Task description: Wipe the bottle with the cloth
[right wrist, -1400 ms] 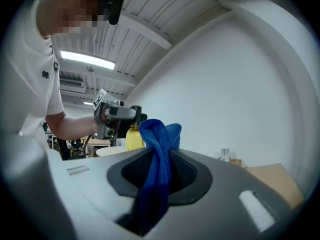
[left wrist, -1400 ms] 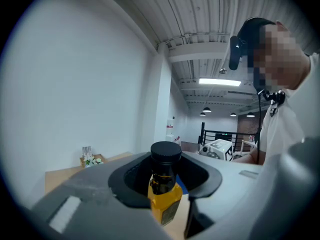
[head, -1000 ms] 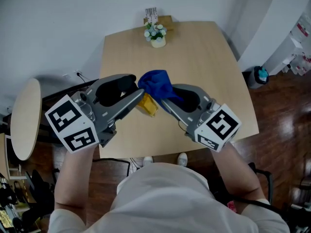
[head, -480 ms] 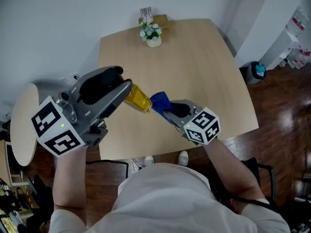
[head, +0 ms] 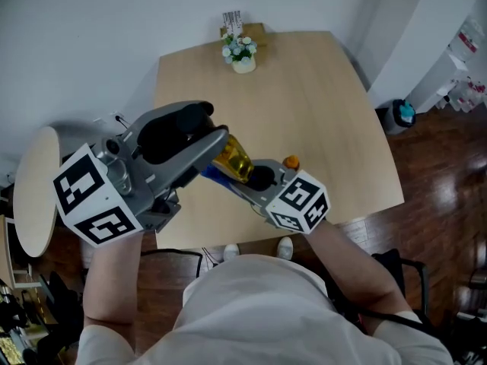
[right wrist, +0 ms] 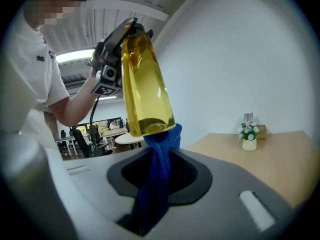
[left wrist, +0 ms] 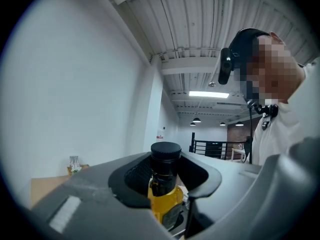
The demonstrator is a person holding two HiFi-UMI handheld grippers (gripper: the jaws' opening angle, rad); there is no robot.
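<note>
A yellow bottle (head: 233, 158) with a black cap (left wrist: 165, 152) is held in the air over the wooden table (head: 319, 97). My left gripper (head: 219, 147) is shut on its neck, and in the right gripper view the bottle (right wrist: 144, 79) hangs with its base downwards. My right gripper (head: 256, 179) is shut on a blue cloth (right wrist: 158, 176). The cloth's top presses against the bottle's base. In the head view only a strip of the cloth (head: 212, 176) shows under the bottle. The right gripper sits below and to the right of the bottle.
A small pot of flowers (head: 243, 53) stands at the table's far edge, in front of a small card holder. A small orange object (head: 291, 162) lies on the table by the right gripper. A round side table (head: 34, 188) stands at the left, a bin (head: 407, 119) on the floor at the right.
The right gripper has drawn the cloth from over the bottle's top, down along its side, to under its base. The left gripper has shifted left with the bottle.
</note>
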